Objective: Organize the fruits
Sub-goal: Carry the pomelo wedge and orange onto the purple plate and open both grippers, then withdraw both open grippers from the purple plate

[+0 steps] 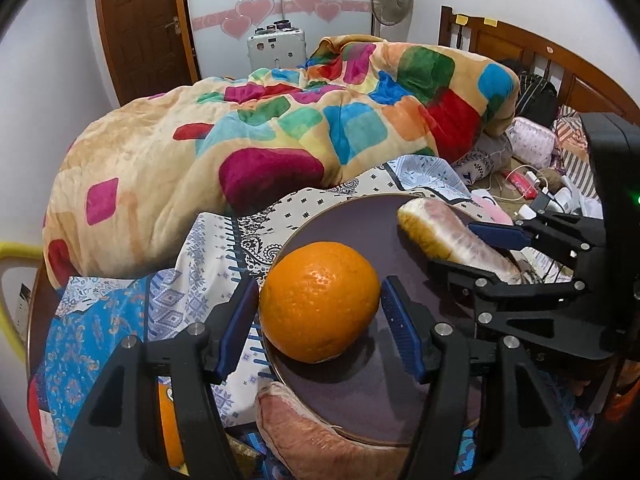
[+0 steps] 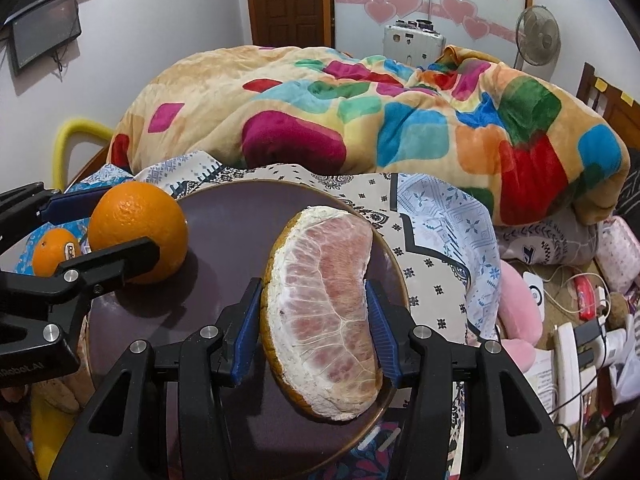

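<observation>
Furthest left in your right wrist view lies a small second orange [image 2: 54,251] off the plate, on the patterned cloth, with a dark sticker on it too blurred to read. Below it, part of a word, "Robot.AI", shows on the black body of your left gripper [image 2: 102,226]. That gripper has its blue pads on either side of the big orange [image 1: 320,300], which sits on the left part of the dark purple plate [image 1: 360,392]. In the left wrist view the left pad touches the peel, while a thin gap shows at the right pad, so the fingers stand slightly spread and no firm pinch shows.

Right of the orange, your right gripper [image 2: 314,328] pinches a peeled pomelo wedge [image 2: 328,320], both blue pads pressed into its sides, over the right part of the plate near the rim.

Only the left wrist view shows another pomelo wedge [image 1: 316,436] lying off the plate, against its near edge. Only the right wrist view shows the wall screen [image 2: 44,32] at upper left.
</observation>
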